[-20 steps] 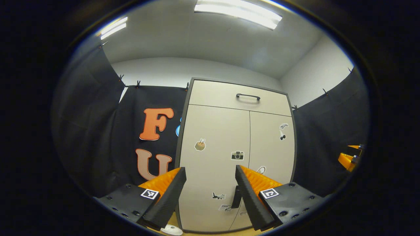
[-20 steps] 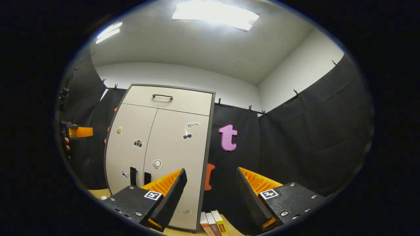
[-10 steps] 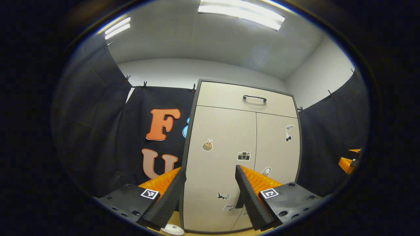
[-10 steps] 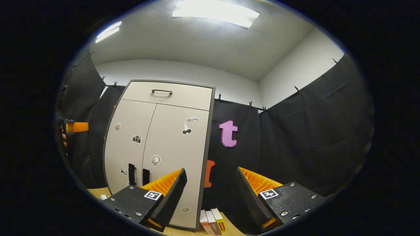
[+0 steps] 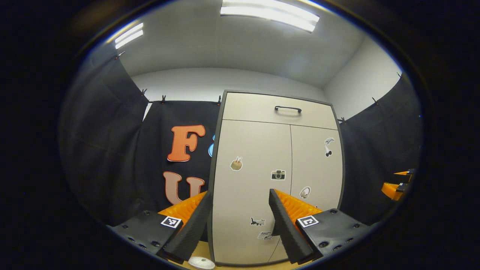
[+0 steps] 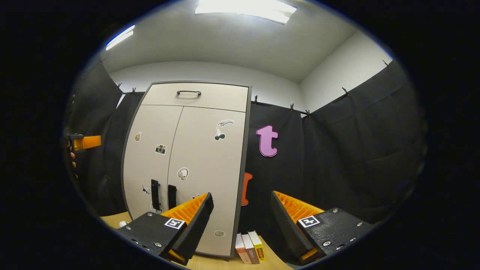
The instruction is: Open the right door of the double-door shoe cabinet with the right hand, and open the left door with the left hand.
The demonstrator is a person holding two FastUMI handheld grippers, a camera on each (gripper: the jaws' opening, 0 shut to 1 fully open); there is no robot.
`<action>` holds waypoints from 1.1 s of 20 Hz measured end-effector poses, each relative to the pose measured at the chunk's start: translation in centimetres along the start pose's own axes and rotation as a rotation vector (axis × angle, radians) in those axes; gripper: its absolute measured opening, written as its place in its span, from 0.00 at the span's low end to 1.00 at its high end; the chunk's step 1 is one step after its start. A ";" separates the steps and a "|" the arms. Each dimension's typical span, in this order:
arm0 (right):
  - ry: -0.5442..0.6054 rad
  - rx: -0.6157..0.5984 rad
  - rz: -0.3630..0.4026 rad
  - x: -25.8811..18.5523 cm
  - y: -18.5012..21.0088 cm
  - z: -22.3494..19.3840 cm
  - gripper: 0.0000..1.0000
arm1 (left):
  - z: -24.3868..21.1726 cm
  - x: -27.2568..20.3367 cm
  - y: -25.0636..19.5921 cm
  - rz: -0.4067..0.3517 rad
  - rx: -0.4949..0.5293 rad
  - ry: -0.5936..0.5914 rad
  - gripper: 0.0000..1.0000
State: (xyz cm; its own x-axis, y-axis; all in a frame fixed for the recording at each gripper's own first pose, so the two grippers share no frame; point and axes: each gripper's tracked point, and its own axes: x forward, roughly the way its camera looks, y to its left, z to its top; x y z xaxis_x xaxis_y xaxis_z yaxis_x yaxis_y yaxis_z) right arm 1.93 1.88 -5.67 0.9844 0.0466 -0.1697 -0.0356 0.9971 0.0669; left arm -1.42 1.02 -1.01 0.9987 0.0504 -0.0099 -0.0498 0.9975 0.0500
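**Both doors shut, both grippers wide and empty**

Black cloth walls the booth behind a pale cabinet (image 5: pixel 275 176) that stands on a wooden floor.

Left hand-held gripper (image 5: pixel 240 217): jaws spread apart, holding nothing, aimed at the lower part of the left door (image 5: pixel 249 187), well short of it. Its right finger (image 5: pixel 285 221) overlaps the door handles in the left gripper view, so they are hidden there. A small white disc (image 5: pixel 201 263) lies on the floor by the cabinet's left corner.

Right hand-held gripper (image 6: pixel 242 221): jaws also apart and empty, pointing past the cabinet's right edge toward the cloth. In the right gripper view the right door (image 6: pixel 208 168) and left door are closed, their two dark handles (image 6: pixel 163 194) side by side low at the centre seam. Above sits a drawer (image 6: pixel 197 96). Three books (image 6: pixel 250 247) stand beside the cabinet's right foot.
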 end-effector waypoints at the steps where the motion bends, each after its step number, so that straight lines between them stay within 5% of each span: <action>1: 0.009 0.005 0.007 0.2 0.5 -0.3 0.94 | -0.2 -0.1 0.3 0.005 0.005 0.002 0.96; 12: 0.122 0.083 0.126 5.2 8.9 -5.1 0.94 | -2.9 0.4 6.9 0.118 0.045 0.030 0.96; 17: 0.190 0.142 0.222 9.1 15.6 -8.1 0.94 | -4.5 0.5 9.5 0.135 0.102 0.051 0.96; 22: 0.282 0.173 0.234 13.0 20.2 -11.3 0.92 | -5.9 0.8 11.4 0.115 0.123 0.074 0.96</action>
State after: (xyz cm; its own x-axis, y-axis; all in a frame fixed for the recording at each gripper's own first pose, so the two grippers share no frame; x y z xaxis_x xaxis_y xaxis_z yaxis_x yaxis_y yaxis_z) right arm 12.08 23.33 -17.64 0.8662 0.3099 -0.3920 -0.2001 0.9339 0.2963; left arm -1.25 12.76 -6.39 0.9826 0.1717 -0.0706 -0.1572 0.9717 0.1763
